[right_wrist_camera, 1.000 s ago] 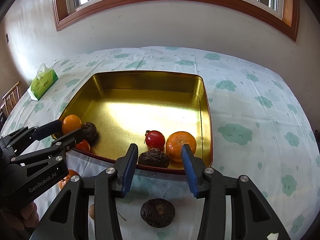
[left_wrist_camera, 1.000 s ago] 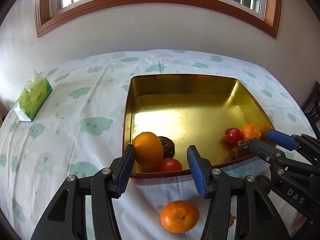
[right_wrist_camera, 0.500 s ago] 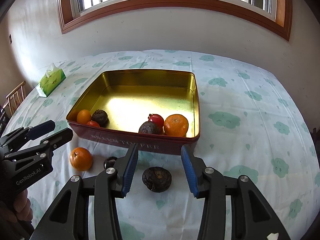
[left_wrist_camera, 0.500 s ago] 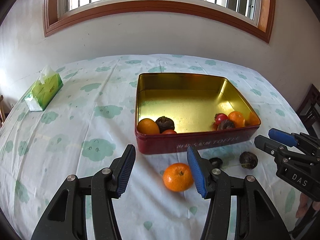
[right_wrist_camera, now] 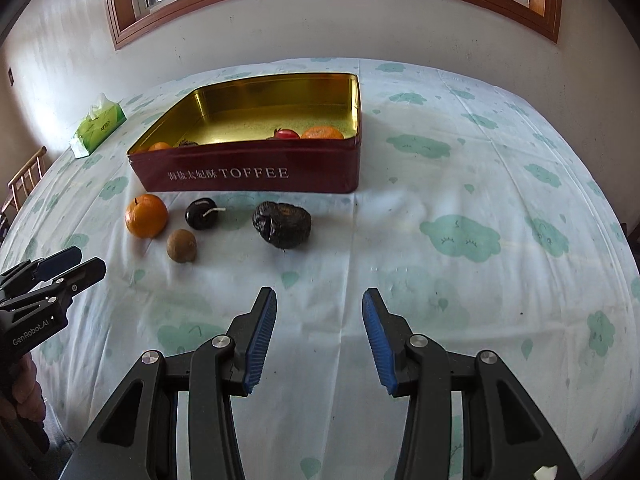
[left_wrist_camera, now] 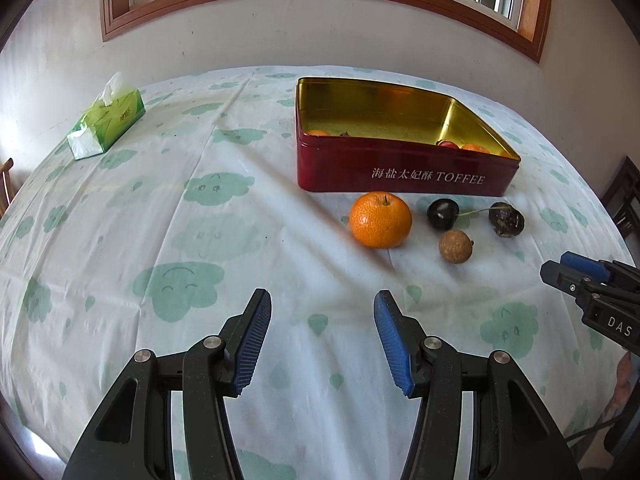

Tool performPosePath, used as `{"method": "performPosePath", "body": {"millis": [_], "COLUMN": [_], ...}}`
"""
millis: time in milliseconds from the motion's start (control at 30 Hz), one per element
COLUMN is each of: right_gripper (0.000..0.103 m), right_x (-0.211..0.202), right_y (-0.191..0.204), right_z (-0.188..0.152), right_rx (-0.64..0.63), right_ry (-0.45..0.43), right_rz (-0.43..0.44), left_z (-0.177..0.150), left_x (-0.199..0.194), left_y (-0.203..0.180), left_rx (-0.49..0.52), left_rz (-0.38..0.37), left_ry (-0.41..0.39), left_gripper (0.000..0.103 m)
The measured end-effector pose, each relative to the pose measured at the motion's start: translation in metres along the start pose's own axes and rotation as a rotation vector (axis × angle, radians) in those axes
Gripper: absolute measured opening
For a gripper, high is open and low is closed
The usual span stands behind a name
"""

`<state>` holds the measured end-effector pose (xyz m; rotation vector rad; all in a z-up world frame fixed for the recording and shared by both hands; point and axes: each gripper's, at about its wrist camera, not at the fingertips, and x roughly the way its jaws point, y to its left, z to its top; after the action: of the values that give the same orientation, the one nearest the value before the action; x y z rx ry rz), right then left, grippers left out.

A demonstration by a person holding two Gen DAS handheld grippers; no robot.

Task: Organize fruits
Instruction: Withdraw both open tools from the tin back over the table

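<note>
Black left gripper (left_wrist_camera: 322, 336), right gripper (right_wrist_camera: 319, 334); blue ribbed jaws, silver screws

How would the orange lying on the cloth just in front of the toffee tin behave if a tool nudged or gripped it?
The orange is round and rests free on the flat tablecloth, so it would probably roll. Its dimpled peel probably grips well. It looks firm, probably safe under a moderate squeeze.

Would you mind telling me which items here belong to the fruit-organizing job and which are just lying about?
Part of the job:
toffee tin
loose orange
dark cherry
small brown fruit
wrinkled dark fruit
fruits already in the tin

Just lying about:
tissue pack
wooden chair
</note>
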<state>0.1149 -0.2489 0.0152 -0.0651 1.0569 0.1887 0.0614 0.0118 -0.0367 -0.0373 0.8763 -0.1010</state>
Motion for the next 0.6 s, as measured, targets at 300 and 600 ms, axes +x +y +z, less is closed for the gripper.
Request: {"method": "performPosePath", "body": {"millis": [300, 600], "right_gripper": [0.043, 0.044], "right_x": [0.008, 0.013], "right_y": [0.003, 0.008], "right_z": [-0.006, 0.0], "right_rx": [-0.001, -0.002], "right_ry": [0.015, 0.002], "right_rz": [0.01, 0.012], "left_z": [-0.008, -0.007], "left_x": [0.008, 0.011], "left_y": [-0.009, -0.013], "left_rx": [0.029, 0.051], "left_rz": [-0.001, 0.01], "left_ry": [0.01, -0.006], "left_gripper": [0.055, 0.055]}}
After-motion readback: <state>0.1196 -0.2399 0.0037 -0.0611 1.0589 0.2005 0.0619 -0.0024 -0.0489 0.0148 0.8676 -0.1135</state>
